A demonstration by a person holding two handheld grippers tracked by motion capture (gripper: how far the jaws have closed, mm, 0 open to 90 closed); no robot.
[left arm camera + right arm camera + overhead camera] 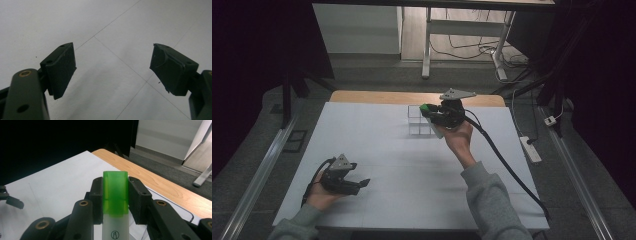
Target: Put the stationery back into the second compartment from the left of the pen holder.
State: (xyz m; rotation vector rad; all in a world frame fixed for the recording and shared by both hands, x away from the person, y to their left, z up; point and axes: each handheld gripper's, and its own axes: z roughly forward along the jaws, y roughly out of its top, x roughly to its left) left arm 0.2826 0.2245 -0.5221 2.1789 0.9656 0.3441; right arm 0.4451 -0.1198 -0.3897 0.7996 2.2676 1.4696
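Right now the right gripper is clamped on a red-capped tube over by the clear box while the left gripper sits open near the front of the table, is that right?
Not quite: the cap is green, not red. The right gripper view shows the right gripper shut on the green-capped tube. The rest holds: in the high view it is beside the clear box, and the left gripper sits open above the white table.

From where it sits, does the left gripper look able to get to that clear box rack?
Probably yes: the left gripper is open, with bare white table between it and the rack.
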